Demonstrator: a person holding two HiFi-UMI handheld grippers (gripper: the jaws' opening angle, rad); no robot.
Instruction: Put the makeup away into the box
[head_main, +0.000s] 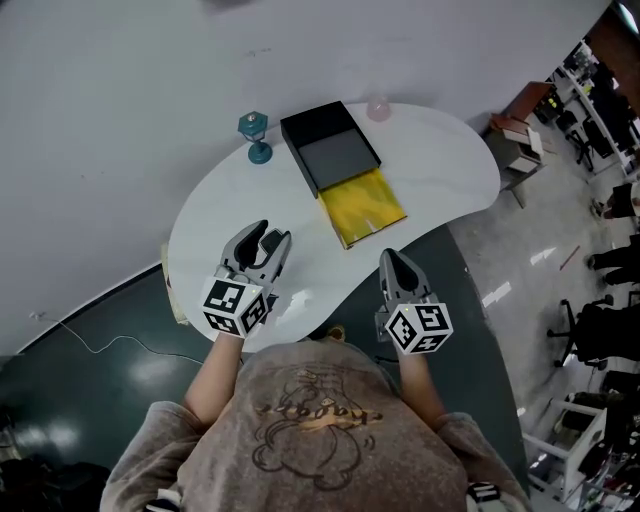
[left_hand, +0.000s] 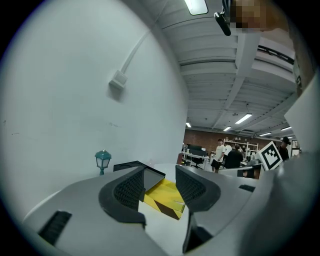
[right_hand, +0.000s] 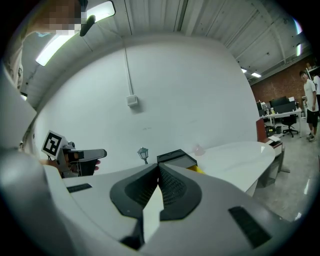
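Note:
An open black box (head_main: 318, 119) with a grey inside lies on the white table (head_main: 440, 160), and a shiny yellow flap (head_main: 362, 205) spreads from its near side. A small teal lantern-shaped piece (head_main: 255, 135) stands left of the box, and a pale pink round piece (head_main: 378, 108) sits at its far right. My left gripper (head_main: 268, 238) hovers over the table's near part, open and empty; the box (left_hand: 150, 176) and yellow flap (left_hand: 165, 197) show between its jaws. My right gripper (head_main: 392, 258) is shut on nothing near the table's front edge, pointing toward the box (right_hand: 175, 159).
A white wall runs behind the table. The table's curved front edge borders dark floor (head_main: 110, 370). Desks and chairs (head_main: 600, 330) fill the room at the right, with people (left_hand: 220, 152) standing far off.

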